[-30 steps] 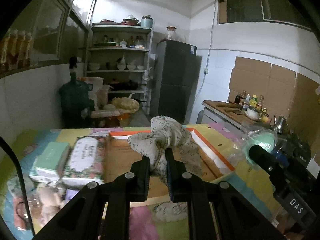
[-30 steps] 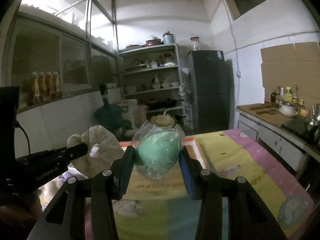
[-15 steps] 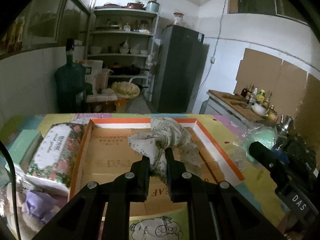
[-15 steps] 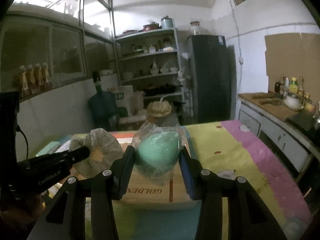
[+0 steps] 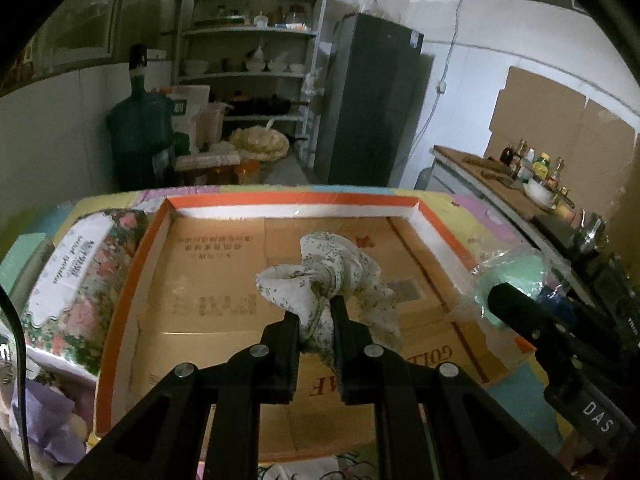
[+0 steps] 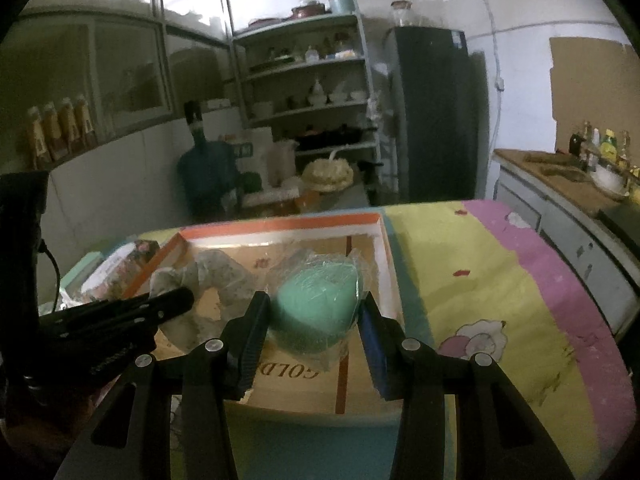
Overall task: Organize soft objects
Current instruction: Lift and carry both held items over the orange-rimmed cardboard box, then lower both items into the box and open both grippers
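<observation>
My left gripper (image 5: 316, 312) is shut on a bunched white floral cloth (image 5: 328, 276), held over the middle of a shallow cardboard box with an orange rim (image 5: 280, 200). My right gripper (image 6: 314, 312) is shut on a mint-green soft ball wrapped in clear plastic (image 6: 316, 304), hanging over the box's right part (image 6: 384, 248). In the left wrist view the green ball (image 5: 516, 280) shows at the right beside the right gripper's black body. In the right wrist view the floral cloth (image 6: 216, 272) and the left gripper's finger (image 6: 160, 304) show at the left.
A floral-printed soft package (image 5: 80, 276) and a mint box (image 5: 20, 260) lie left of the cardboard box, with lilac paper (image 5: 44, 420) nearer. The table wears a yellow, pink and teal cloth (image 6: 500, 280). Shelves (image 5: 248, 60), a dark fridge (image 5: 368, 100) and a counter with bottles (image 5: 520, 168) stand beyond.
Both grippers have moved forward and down, so the cardboard box now fills more of each view and lies beneath the cloth and the ball. Both grips are unchanged.
</observation>
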Motion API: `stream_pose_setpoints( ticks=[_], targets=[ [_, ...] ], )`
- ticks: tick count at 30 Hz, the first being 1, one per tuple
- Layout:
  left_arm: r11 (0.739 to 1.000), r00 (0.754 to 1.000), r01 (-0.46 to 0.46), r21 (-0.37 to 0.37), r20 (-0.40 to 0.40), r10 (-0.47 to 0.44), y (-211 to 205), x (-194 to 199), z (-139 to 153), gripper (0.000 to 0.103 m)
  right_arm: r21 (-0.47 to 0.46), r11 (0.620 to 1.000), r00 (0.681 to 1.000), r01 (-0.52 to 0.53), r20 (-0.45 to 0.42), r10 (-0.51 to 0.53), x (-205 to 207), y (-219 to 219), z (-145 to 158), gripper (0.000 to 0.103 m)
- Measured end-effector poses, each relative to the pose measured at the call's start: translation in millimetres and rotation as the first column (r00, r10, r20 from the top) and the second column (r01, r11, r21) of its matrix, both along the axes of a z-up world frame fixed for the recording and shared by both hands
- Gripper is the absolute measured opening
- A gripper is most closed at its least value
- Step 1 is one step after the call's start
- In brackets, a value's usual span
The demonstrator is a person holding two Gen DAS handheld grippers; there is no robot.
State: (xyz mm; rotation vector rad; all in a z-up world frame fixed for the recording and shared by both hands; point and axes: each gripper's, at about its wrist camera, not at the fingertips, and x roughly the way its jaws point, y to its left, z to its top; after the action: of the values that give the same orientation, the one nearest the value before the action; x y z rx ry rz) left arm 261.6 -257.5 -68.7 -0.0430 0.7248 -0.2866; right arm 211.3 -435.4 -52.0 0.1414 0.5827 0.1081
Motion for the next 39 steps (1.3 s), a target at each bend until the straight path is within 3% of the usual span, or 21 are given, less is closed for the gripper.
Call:
stream_pose_setpoints(
  ticks=[17, 23, 29, 34, 39],
  targets=[
    [1.0, 0.993, 0.006, 0.0, -0.116, -0.006, -4.0, 17.7, -22.9, 0.017, 0.009, 0.999, 0.988, -0.038, -0.149, 0.039, 25.4, 2.7, -24.0, 0.046],
    [1.0, 0.994, -0.017, -0.006, -0.105, 0.016, -0.3, 16.1, -21.4, 0.045, 0.023, 0.999, 0.985, -0.037, -0.17, 0.04, 27.9, 1.1, -27.2, 0.047],
    [1.0, 0.996, -0.029, 0.009, -0.084, 0.03, -2.0, 12.3, -16.2, 0.054, 0.025, 0.999, 0.984, -0.032, -0.172, 0.036, 28.7, 1.0, -27.1, 0.049],
    [0.999, 0.998, -0.038, 0.025, -0.053, 0.04, -0.3, 6.7, -7.8, 0.066, 0.02, 1.0, 0.987, -0.022, -0.161, 0.025, 26.9, 0.7, -25.9, 0.062],
    [0.999, 0.999, -0.042, 0.028, -0.029, 0.043, 2.6, 1.6, -0.4, 0.072, 0.019, 1.0, 0.99, -0.013, -0.138, 0.016, 22.2, -0.2, -22.2, 0.063]
  ],
)
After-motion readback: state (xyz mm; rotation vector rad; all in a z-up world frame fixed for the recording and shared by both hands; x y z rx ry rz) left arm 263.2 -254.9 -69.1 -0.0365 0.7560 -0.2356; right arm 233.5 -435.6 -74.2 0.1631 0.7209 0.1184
